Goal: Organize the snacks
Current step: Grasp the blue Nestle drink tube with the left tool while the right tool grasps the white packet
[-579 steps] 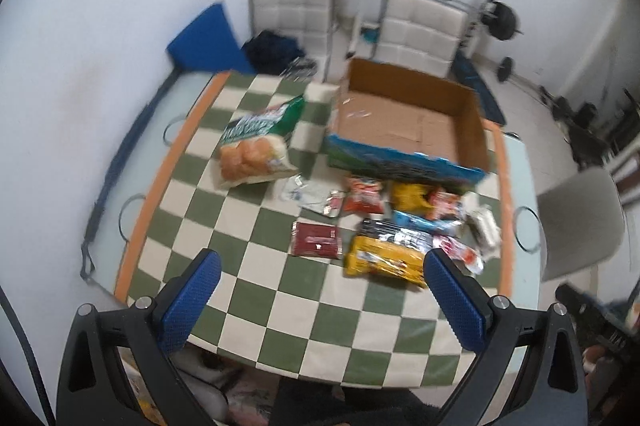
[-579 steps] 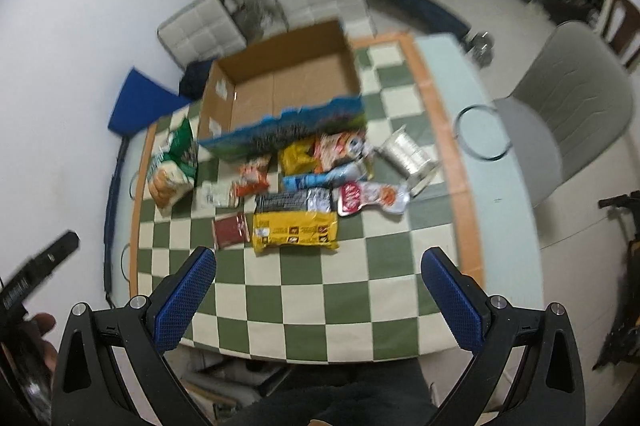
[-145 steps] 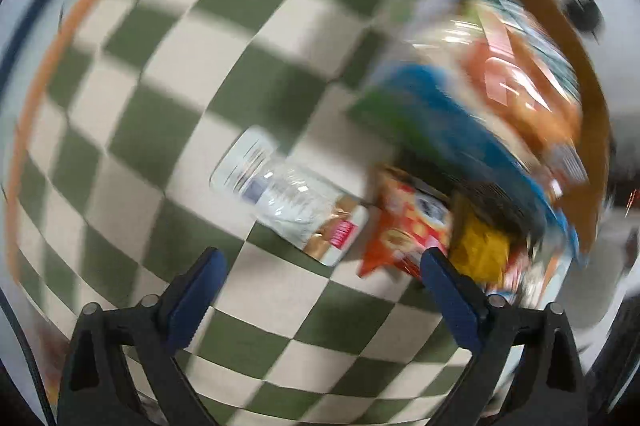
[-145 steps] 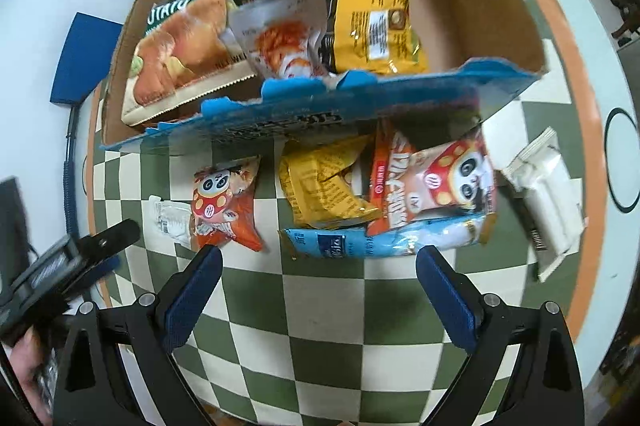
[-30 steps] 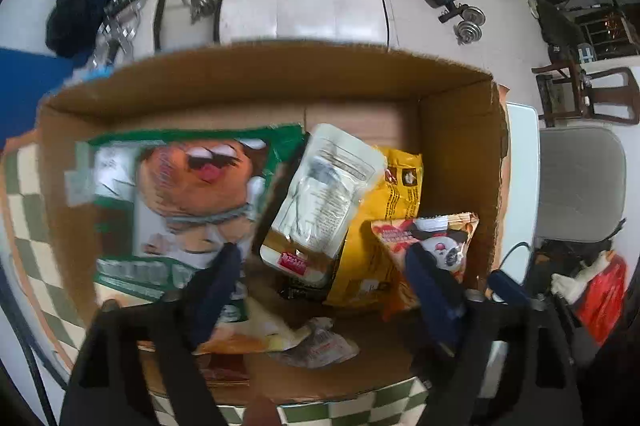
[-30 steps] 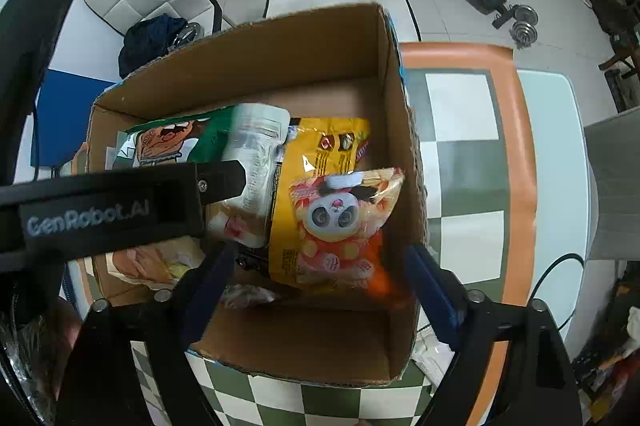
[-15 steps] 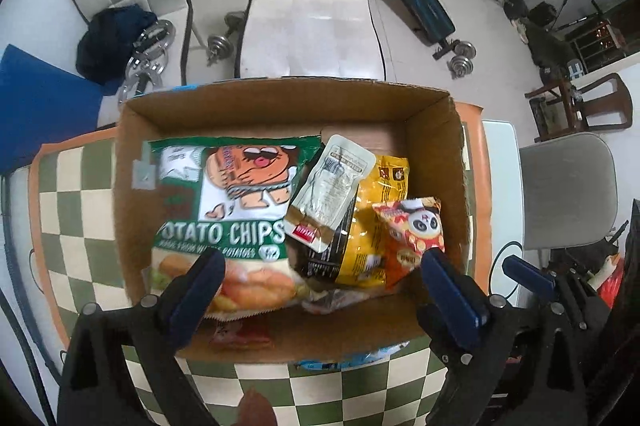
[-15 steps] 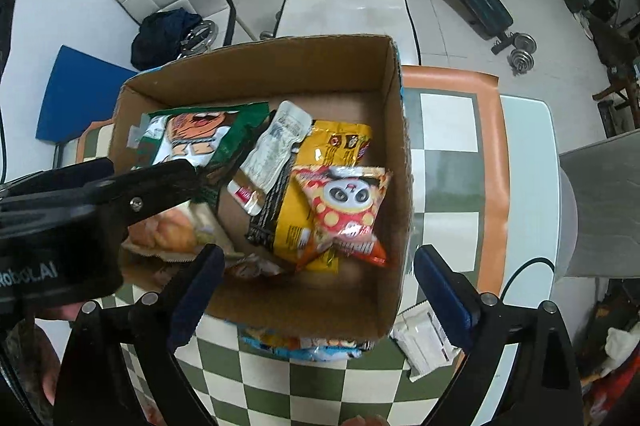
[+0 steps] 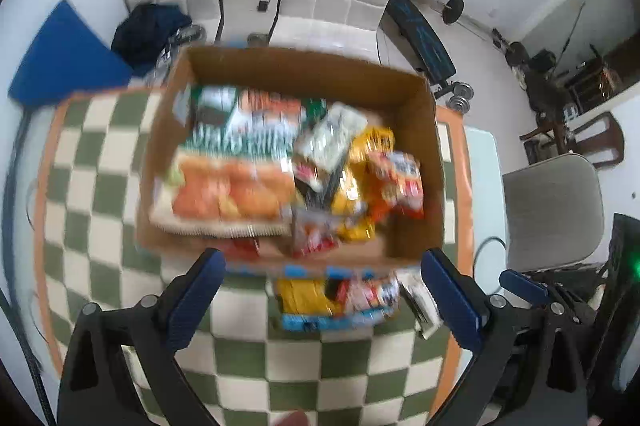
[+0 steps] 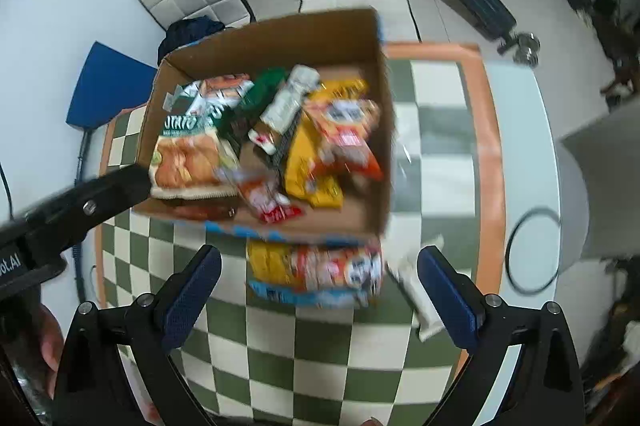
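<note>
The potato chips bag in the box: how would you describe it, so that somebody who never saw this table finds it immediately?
Find the open cardboard box on the green-and-white checkered table. Inside, at its left end, lies the potato chips bag. It is the largest packet there, green on top and orange below, while its neighbours are smaller yellow, red and white packets.

Both the left hand-held gripper [image 9: 322,300] and the right hand-held gripper [image 10: 320,296] are spread wide, holding nothing.

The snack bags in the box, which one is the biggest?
The potato chips bag, green on top with orange chips pictured below. It fills the left side of the cardboard box, far wider than the yellow bag beside it.
</note>
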Motion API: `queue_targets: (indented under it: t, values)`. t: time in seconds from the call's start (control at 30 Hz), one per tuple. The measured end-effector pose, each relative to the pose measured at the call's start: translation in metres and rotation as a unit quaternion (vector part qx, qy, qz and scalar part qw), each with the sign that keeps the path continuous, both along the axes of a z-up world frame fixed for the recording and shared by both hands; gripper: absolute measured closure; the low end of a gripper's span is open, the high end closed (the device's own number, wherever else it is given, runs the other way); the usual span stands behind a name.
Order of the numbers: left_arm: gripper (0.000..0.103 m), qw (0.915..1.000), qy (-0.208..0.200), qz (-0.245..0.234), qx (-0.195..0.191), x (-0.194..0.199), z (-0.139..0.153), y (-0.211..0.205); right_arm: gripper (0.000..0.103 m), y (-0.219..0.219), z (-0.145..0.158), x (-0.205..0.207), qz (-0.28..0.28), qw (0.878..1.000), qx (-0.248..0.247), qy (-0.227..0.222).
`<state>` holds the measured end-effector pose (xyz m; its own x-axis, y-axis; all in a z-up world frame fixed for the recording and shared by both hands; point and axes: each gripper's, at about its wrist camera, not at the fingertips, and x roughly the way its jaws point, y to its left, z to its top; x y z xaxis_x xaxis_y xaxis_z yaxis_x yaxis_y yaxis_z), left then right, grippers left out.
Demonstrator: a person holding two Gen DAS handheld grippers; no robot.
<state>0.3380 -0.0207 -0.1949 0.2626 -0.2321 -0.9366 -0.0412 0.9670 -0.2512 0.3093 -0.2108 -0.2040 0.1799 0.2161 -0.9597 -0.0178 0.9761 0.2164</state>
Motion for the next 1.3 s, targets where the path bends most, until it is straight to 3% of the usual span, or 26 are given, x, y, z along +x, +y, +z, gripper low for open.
queue_targets:
  t: [0.13, 0.23, 0.4, 0.57, 0.63, 0.73, 0.87, 1.0, 1.13, 1.3]
  values:
    - [0.002, 0.9933, 0.074, 0.047, -0.075, -0.04, -0.049, -0.002, 0.003, -0.038, -0.025, -0.037, -0.029, 0.999, -0.001, 0.025]
    - [0.003, 0.9761, 0.147, 0.099, -0.125, -0.059, -0.1, -0.012, 0.003, -0.065, -0.049, -0.059, -0.048, 0.998, -0.016, 0.043]
    - [0.003, 0.9596, 0.19, 0.172, -0.116, -0.069, -0.166, -0.038, 0.003, -0.105, -0.081, -0.084, -0.095, 0.994, -0.04, 0.043]
    - [0.003, 0.9448, 0.207, 0.228, -0.113, -0.074, -0.206, -0.049, 0.003, -0.124, -0.108, -0.093, -0.112, 0.991, -0.056, 0.049]
    - [0.003, 0.9444, 0.201, 0.242, -0.097, -0.072, -0.211, -0.052, 0.003, -0.125, -0.117, -0.09, -0.108, 0.991, -0.058, 0.055]
    - [0.003, 0.9505, 0.196, 0.232, -0.062, -0.07, -0.217, -0.057, 0.003, -0.122, -0.127, -0.084, -0.091, 0.992, -0.059, 0.057]
    - [0.003, 0.9596, 0.201, 0.196, -0.018, -0.079, -0.226, -0.065, 0.003, -0.108, -0.141, -0.068, -0.036, 0.994, -0.078, 0.066]
    - [0.003, 0.9635, 0.208, 0.168, 0.002, -0.088, -0.228, -0.06, 0.003, -0.087, -0.156, -0.052, 0.022, 0.99, -0.12, 0.076]
    - [0.003, 0.9704, 0.21, 0.111, 0.047, -0.101, -0.223, -0.051, 0.003, -0.075, -0.167, -0.041, 0.058, 0.985, -0.135, 0.095]
    - [0.003, 0.9674, 0.232, 0.08, 0.062, -0.121, -0.223, -0.034, 0.003, -0.064, -0.18, -0.03, 0.071, 0.981, -0.141, 0.109]
